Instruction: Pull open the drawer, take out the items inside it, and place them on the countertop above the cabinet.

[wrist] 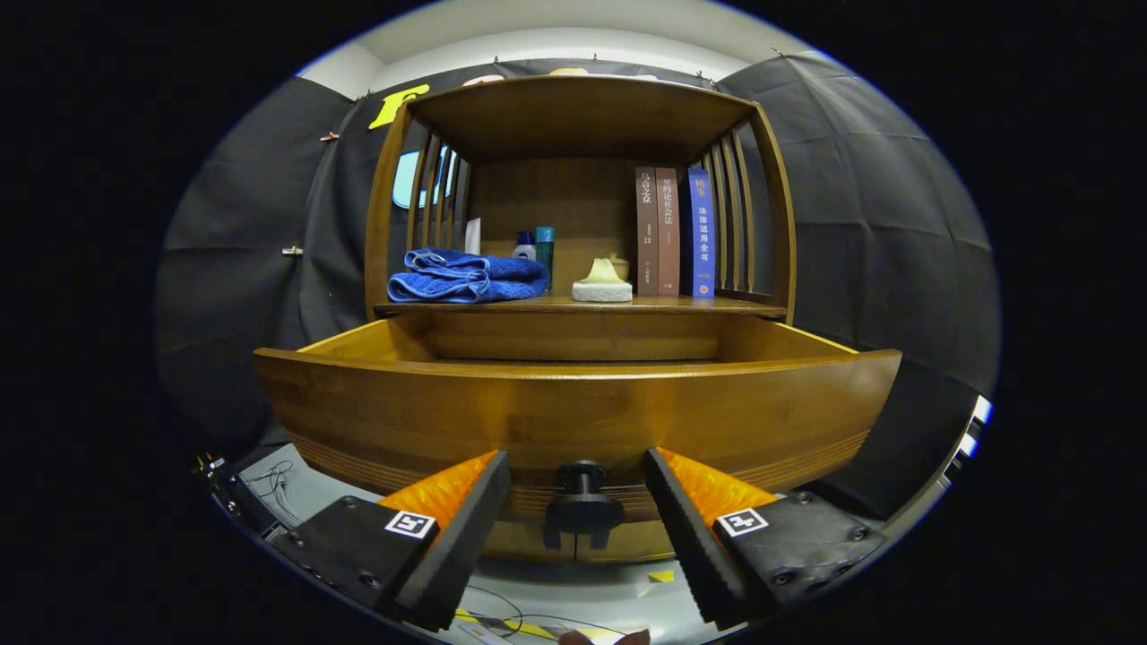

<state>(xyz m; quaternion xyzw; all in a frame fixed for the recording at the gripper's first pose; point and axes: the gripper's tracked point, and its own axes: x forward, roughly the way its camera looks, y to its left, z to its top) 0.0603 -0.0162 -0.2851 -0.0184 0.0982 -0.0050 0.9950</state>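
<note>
Two fingers of the tongs [578,502] stood wide apart, flanking the dark knob [582,506] on the wooden drawer [573,412] without touching it. That drawer was pulled out; its inside was hidden behind the front panel. On the tabletop [681,305] above lay a folded blue towel [466,276], bottles [535,246], a pale sponge [602,282] and three upright books [672,231].
</note>
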